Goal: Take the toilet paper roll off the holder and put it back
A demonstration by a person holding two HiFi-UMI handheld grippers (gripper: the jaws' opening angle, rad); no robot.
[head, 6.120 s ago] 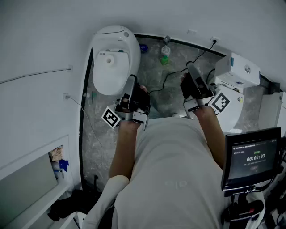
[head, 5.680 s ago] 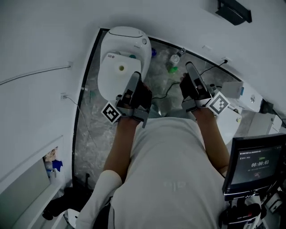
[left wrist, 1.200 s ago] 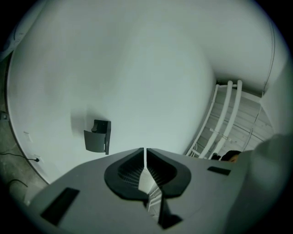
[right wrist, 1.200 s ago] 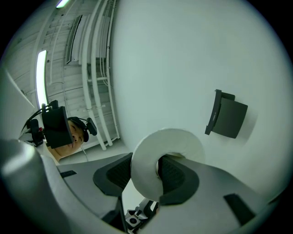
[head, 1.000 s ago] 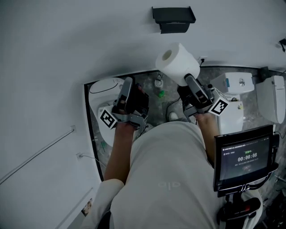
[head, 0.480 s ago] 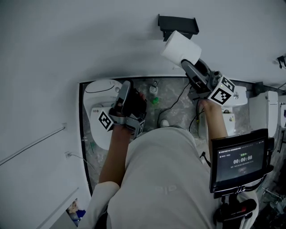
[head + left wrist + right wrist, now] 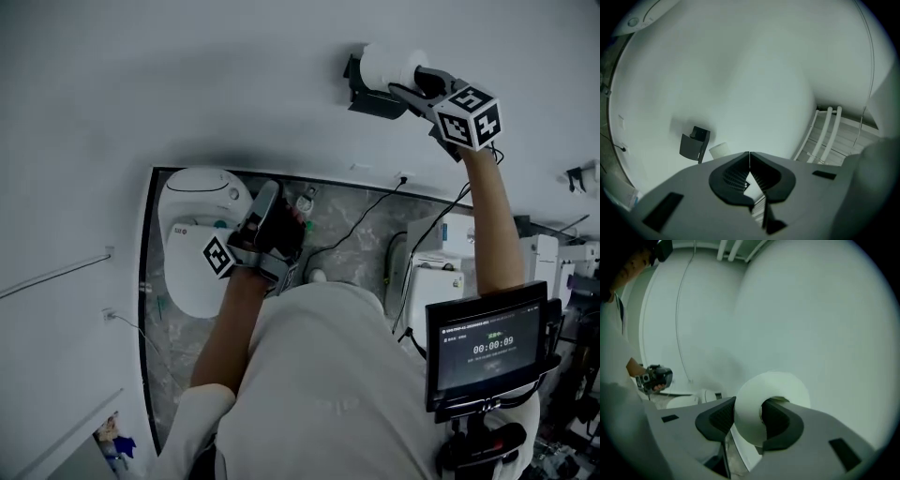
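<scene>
So the right gripper [image 7: 412, 82] is up at the wall with the roll [image 7: 386, 64] clamped in its fingers [image 7: 780, 420]. In the right gripper view one finger sits inside the core and the other presses on the outside, so they're spread about as wide as the paper wall is thick. The roll is right beside the black holder [image 7: 368, 97], at its upper right in the head view, and I can't tell if they're touching. The left gripper [image 7: 269, 195] hangs well below the holder and off to its left, over the toilet [image 7: 187, 234]. Its fingers [image 7: 736, 176] are pressed together with nothing in them. From the left gripper view you can spot the holder with the roll just to its right.
</scene>
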